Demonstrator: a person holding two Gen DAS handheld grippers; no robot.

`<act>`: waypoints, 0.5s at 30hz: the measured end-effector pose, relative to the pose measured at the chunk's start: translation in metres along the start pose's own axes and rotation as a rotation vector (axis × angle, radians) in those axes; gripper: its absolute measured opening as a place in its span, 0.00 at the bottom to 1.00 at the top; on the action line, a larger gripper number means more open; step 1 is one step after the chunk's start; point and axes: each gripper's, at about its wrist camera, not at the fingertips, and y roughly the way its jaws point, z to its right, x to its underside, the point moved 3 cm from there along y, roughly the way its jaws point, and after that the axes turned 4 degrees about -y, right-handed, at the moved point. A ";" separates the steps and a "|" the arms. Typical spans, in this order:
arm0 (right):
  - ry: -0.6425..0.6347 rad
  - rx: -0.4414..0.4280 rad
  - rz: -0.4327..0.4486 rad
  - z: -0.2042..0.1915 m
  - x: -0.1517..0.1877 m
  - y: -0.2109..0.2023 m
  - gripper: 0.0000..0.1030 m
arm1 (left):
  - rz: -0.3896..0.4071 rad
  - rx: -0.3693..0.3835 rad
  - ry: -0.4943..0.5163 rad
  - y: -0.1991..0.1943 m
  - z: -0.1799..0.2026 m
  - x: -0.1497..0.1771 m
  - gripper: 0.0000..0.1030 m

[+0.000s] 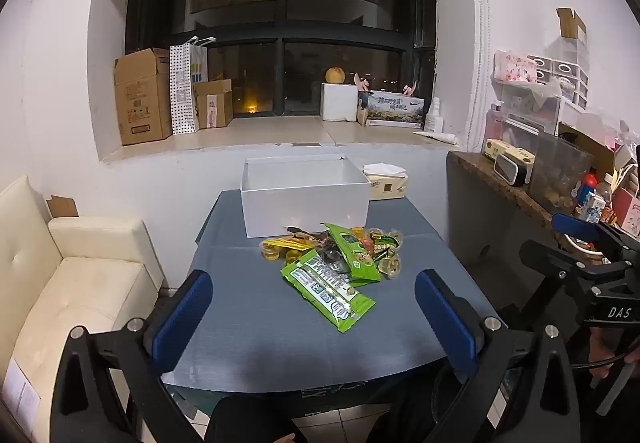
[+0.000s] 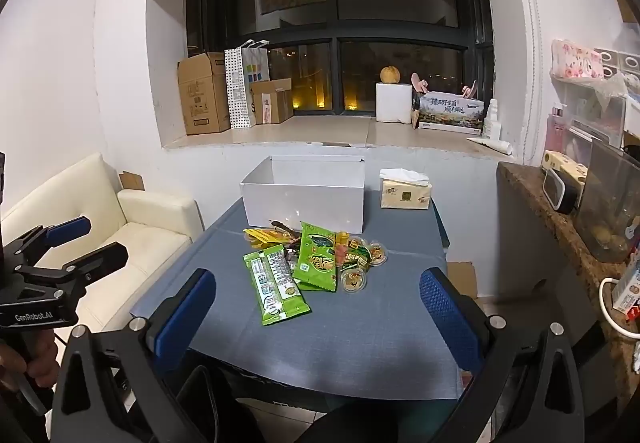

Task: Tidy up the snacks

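— Snacks [image 1: 336,263] first: where do they lie?

— In a loose heap on the blue-grey table [image 1: 260,339], just in front of the white box [image 1: 304,199], which stands open-topped at the table's far edge.

— What is in the heap?

— Two green packets: one long green packet [image 2: 276,285] nearest the viewer, a second green packet [image 2: 318,263] partly on top behind it. Small round jelly cups [image 2: 354,279] sit beside them, and a yellow wrapper [image 1: 282,243] lies closest to the box.

— And the grippers?

— The left gripper [image 1: 316,317] has its blue fingers [image 1: 182,321] spread wide, nothing between them, well short of the box. The right gripper [image 2: 320,317] is equally wide and empty.

— Anything else near the box?

— A tissue pack [image 2: 405,192] just to its right.
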 end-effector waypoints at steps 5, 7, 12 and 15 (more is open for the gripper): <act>0.000 0.001 -0.003 0.001 0.000 0.000 1.00 | 0.000 -0.003 -0.003 -0.001 0.002 0.001 1.00; -0.004 0.002 -0.004 -0.001 0.001 -0.002 1.00 | -0.001 -0.001 -0.007 -0.001 0.000 -0.001 1.00; -0.003 0.002 -0.004 0.000 0.001 -0.002 1.00 | -0.001 -0.002 -0.003 -0.002 0.000 0.000 1.00; -0.003 -0.001 -0.003 0.000 0.001 -0.002 1.00 | -0.002 -0.001 -0.001 -0.002 0.000 0.000 1.00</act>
